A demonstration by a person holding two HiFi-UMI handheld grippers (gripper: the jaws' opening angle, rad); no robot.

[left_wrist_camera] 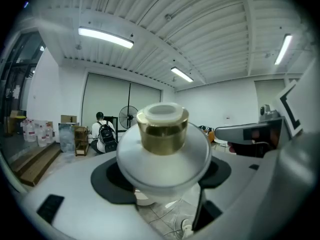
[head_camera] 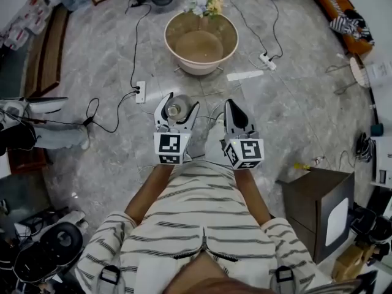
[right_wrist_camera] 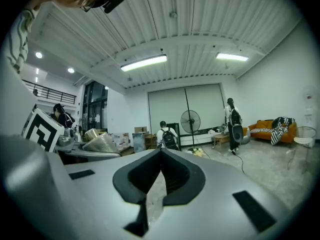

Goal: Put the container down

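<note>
The container [head_camera: 177, 108] is a round white jar with a gold neck and a pale lid. It fills the middle of the left gripper view [left_wrist_camera: 163, 151], upright, with the black pads [left_wrist_camera: 107, 179] pressed to its sides. My left gripper [head_camera: 176, 111] is shut on it and holds it level, well above the floor. My right gripper [head_camera: 233, 110] hangs just to the right at the same height. Its jaws meet at the tips [right_wrist_camera: 160, 153] with nothing between them. It also shows at the right edge of the left gripper view [left_wrist_camera: 250, 133].
On the grey marble floor ahead stands a large beige basin [head_camera: 201, 41] with flowers [head_camera: 206, 6] behind it. Cables and power strips [head_camera: 140, 92] [head_camera: 267, 60] lie around it. A brown box [head_camera: 315, 204] stands at the right, gear [head_camera: 49, 250] at the lower left. People and a fan [right_wrist_camera: 190, 121] are far off.
</note>
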